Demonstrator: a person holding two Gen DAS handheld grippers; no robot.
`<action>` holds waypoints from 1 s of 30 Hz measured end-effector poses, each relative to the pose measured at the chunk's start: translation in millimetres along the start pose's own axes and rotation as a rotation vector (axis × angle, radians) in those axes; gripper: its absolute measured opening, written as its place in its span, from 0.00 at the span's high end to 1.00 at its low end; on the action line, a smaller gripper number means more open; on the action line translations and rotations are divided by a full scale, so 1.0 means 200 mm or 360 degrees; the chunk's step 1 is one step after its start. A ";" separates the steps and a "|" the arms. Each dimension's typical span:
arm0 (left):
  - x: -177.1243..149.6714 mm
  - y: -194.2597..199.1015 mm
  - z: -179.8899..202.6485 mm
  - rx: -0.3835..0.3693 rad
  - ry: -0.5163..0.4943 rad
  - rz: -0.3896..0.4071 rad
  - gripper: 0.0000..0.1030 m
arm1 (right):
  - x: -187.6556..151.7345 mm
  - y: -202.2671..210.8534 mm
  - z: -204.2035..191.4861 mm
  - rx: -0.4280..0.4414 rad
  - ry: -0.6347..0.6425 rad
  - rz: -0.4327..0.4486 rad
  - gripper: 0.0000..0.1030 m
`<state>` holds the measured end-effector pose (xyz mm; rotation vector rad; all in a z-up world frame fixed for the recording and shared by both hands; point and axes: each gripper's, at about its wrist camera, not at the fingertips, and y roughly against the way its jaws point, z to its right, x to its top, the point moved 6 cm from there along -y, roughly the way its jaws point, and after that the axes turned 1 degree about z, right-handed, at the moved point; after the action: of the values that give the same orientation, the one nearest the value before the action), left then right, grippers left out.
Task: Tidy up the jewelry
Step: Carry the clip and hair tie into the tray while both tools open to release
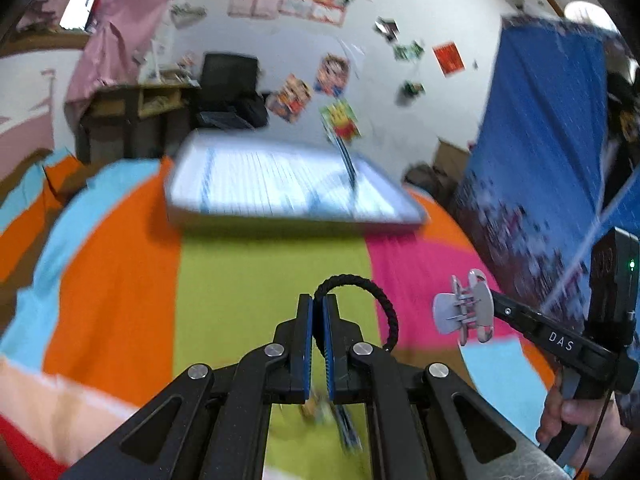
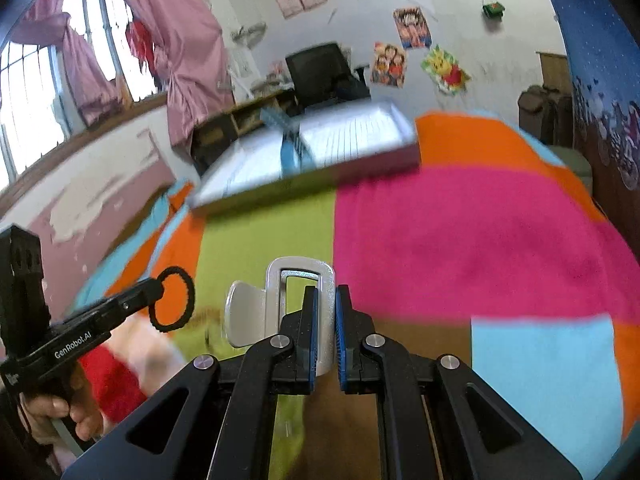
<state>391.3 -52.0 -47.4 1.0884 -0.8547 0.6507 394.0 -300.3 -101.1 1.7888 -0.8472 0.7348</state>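
My left gripper [image 1: 318, 304] is shut on a black braided bracelet [image 1: 390, 312], held above the bright patchwork cloth [image 1: 240, 280]; it also shows in the right wrist view [image 2: 173, 300]. My right gripper [image 2: 327, 296] is shut on a silver claw hair clip [image 2: 276, 300], which also shows in the left wrist view [image 1: 464, 312]. A white tray [image 1: 288, 184] with a raised rim lies ahead on the cloth; a blue item [image 1: 348, 160] sits in it. The tray shows in the right wrist view [image 2: 360, 132] too. Both views are blurred.
A blue patterned hanging [image 1: 540, 140] stands at the right. A dark desk with a black chair [image 1: 228, 80] stands behind the tray. Small blurred items [image 1: 336, 416] lie on the cloth under my left gripper. Pink curtains [image 2: 180, 40] hang by a window.
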 end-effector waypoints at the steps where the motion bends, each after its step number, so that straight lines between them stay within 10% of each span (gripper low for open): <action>1: 0.08 -0.04 -0.02 0.0012 0.0002 0.0035 0.95 | 0.08 -0.03 0.01 -0.0002 -0.0013 0.0032 0.93; 12: 0.42 -0.54 -0.24 0.0123 0.0196 0.0078 0.95 | 0.65 -0.53 0.09 -0.0103 -0.0085 0.0134 0.93; 24: 0.30 -0.74 -0.31 0.0139 0.0300 -0.0139 0.93 | 0.62 -0.79 0.08 -0.0189 -0.0042 -0.0053 0.89; 30: 0.31 -0.68 -0.31 0.0195 0.0259 -0.0132 0.85 | 0.62 -0.73 0.09 -0.0242 0.0009 -0.0041 0.62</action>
<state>550.6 -36.8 -75.1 1.1578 -0.6328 0.7187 586.7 -304.9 -84.2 1.6584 -0.8521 0.6410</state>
